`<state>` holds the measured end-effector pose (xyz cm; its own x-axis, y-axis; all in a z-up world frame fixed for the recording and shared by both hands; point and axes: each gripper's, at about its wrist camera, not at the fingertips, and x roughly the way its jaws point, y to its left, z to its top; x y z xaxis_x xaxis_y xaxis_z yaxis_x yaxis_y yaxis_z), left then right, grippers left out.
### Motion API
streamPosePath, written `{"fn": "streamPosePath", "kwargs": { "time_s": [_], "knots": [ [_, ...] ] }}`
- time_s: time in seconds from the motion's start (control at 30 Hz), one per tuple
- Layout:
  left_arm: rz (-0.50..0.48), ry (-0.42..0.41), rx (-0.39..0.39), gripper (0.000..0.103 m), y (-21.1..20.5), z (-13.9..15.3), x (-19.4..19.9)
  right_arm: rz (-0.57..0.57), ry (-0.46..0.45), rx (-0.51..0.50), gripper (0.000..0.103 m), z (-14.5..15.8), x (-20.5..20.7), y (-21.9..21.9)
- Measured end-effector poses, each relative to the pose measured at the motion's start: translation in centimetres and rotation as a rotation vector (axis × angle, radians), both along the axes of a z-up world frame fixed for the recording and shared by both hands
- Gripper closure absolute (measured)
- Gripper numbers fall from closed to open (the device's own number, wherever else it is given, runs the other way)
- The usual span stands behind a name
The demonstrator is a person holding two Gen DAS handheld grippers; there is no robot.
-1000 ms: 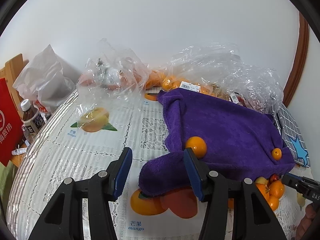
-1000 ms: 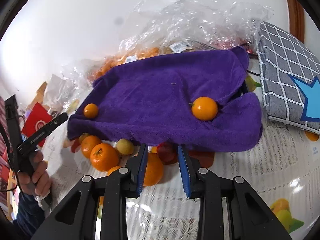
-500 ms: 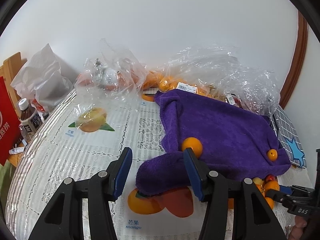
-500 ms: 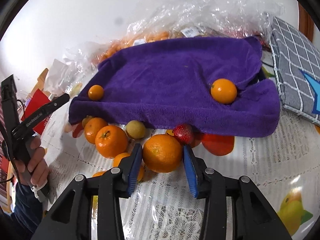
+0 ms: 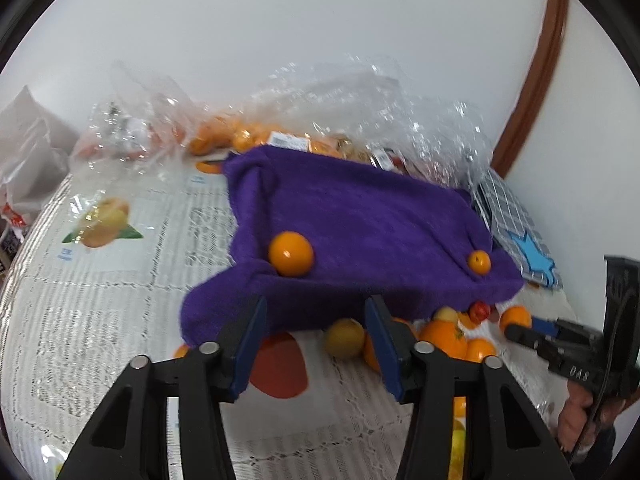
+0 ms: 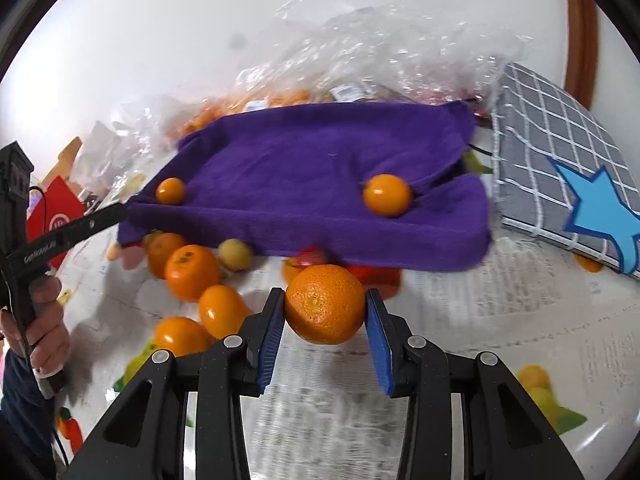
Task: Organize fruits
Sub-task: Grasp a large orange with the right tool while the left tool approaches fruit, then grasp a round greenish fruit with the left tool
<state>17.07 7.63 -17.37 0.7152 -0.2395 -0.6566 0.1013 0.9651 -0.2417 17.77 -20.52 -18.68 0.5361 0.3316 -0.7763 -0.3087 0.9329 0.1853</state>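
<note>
A purple towel (image 6: 320, 184) lies on the table with two small oranges on it, one on the right (image 6: 387, 195) and one on the left (image 6: 171, 191). Loose fruit lies along its near edge: several oranges (image 6: 192, 266), a yellowish fruit (image 6: 235, 254) and a red one (image 6: 310, 257). My right gripper (image 6: 325, 309) has its blue pads against both sides of a large orange (image 6: 325, 309). My left gripper (image 5: 316, 324) is open and empty, at the towel's (image 5: 360, 232) near edge, with a yellowish fruit (image 5: 345, 337) between its fingers.
Clear plastic bags (image 5: 360, 108) holding more fruit sit behind the towel. A grey checked cushion (image 6: 560, 168) with a blue star lies to the right. A white bag (image 5: 28, 164) and a red box (image 6: 56, 216) stand at the left. The tablecloth (image 5: 100, 288) is white lace with fruit prints.
My right gripper moved forward and closed around the large orange. My left gripper swung right, toward the loose fruit at the towel's near edge, and stayed open.
</note>
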Motion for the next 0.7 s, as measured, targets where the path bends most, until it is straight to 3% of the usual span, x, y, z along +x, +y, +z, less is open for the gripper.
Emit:
{"fn": "streamPosePath", "kwargs": {
  "time_s": [0.17, 0.43, 0.63, 0.7],
  "knots": [
    [-0.033, 0.056, -0.044, 0.071, -0.4, -1.1, 1.0, -0.017, -0.002, -0.022, 0.063, -0.6, 0.2, -0.5],
    [-0.034, 0.155, -0.147, 0.072, 0.3, -2.6, 1.9, -0.002, -0.014, -0.083, 0.063, -1.0, -0.1, 0.2],
    [-0.022, 0.168, -0.162, 0.074, 0.1, -2.9, 2.1, -0.006, -0.016, -0.086, 0.063, -1.2, -0.1, 0.2],
    [-0.031, 0.169, -0.172, 0.079, 0.1, -2.8, 2.1, -0.007, -0.014, -0.083, 0.063, -1.3, 0.0, 0.2]
  ]
}}
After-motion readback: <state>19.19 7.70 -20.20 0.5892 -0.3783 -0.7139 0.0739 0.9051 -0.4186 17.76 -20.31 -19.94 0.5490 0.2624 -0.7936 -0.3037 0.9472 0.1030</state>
